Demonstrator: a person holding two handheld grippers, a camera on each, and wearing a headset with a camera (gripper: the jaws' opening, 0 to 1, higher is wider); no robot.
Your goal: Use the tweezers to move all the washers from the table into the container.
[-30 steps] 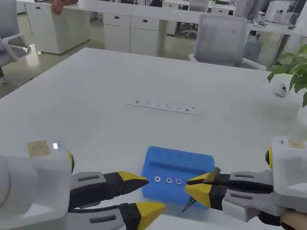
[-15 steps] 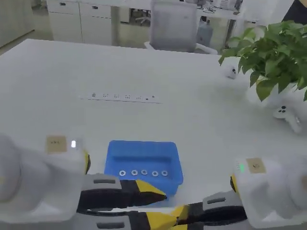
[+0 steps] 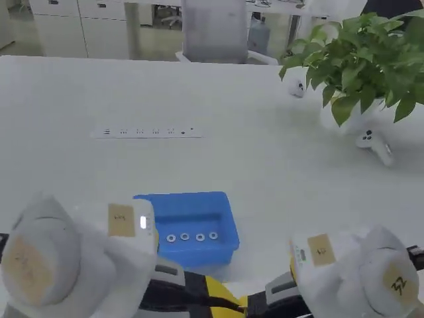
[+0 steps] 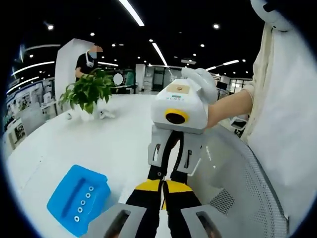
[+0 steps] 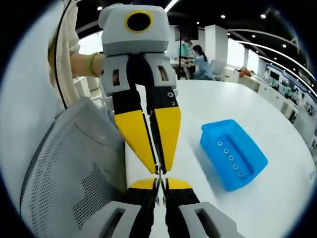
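"Jaws on the left gripper [image 4: 163, 188], how do they stand?"

"Drawn in to a slit, meeting the right gripper [image 5: 159, 184] tip to tip. Its jaws are just as narrow. A thin sliver sits between them, too small to call the tweezers."

"And the washers [image 3: 192, 236]?"

"Five in a row on the floor of the blue container [image 3: 189, 213], which sits on the counter [image 3: 265, 165] just ahead of both grippers. Every washer in sight lies there, so the job looks finished."

"If another turned up?"

"It would be light, hard, flat and slick. It's best pinched across the ring, one tine through the hole, since a nudge would send it skidding. The container's walls are low, so a short lift clears them. Room ahead is wide: the power strip [image 3: 146, 132] lies well beyond, the plant [image 3: 361, 56] far right. Only the counter's near edge, close under the grippers, crowds the work."
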